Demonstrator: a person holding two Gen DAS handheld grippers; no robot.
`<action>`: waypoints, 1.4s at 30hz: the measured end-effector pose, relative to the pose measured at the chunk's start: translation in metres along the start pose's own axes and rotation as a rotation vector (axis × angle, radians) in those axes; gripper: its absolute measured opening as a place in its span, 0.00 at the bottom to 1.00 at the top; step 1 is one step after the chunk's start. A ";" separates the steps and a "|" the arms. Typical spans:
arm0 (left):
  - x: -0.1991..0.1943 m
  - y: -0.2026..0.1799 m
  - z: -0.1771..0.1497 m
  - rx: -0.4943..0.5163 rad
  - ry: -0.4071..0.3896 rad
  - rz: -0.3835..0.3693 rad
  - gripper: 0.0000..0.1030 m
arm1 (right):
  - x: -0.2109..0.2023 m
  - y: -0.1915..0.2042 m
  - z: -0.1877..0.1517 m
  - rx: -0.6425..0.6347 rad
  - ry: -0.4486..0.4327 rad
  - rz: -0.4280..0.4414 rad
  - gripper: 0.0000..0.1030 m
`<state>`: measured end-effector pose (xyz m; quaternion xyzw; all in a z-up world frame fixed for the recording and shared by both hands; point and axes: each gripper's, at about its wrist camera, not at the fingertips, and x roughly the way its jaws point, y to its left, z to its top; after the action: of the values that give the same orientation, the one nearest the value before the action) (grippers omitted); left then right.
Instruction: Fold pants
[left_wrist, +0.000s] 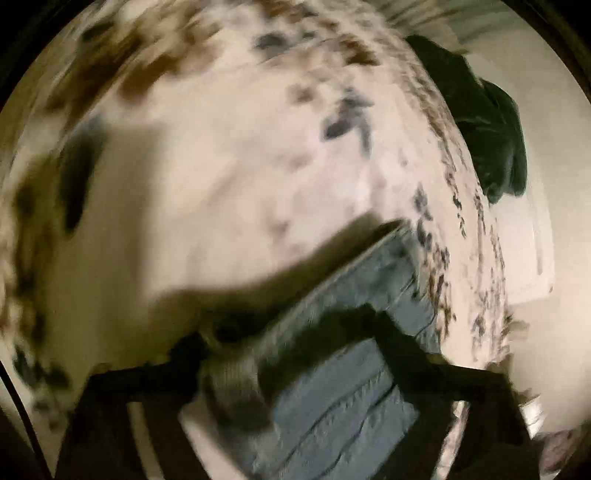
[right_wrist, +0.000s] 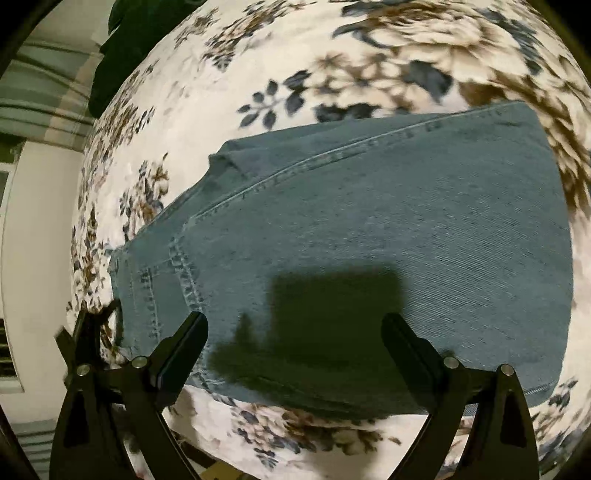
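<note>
Blue-grey denim pants lie folded flat on a floral bedspread. My right gripper is open, its two black fingers spread wide just above the near edge of the pants, holding nothing. In the blurred left wrist view, my left gripper has its black fingers spread either side of the waistband end of the pants. The blur hides whether the fingers touch the cloth.
A dark green garment lies at the far edge of the bed; it also shows in the right wrist view. A pale wall and floor lie beyond the bed edge. The floral cover spreads around the pants.
</note>
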<state>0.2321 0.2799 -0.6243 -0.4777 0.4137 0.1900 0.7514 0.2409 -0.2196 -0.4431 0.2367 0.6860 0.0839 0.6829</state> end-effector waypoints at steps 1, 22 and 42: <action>0.002 -0.007 0.001 0.034 -0.017 -0.001 0.48 | 0.002 0.002 0.000 -0.006 0.003 -0.004 0.95; -0.059 -0.241 -0.258 0.589 0.320 -0.397 0.01 | -0.080 -0.124 -0.006 0.198 -0.127 0.000 0.94; -0.038 -0.139 -0.179 0.675 0.156 0.327 0.81 | 0.037 -0.075 0.049 0.094 0.169 0.217 0.96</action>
<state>0.2258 0.0618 -0.5521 -0.1441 0.5798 0.1236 0.7923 0.2744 -0.2792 -0.5116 0.3332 0.7147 0.1449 0.5976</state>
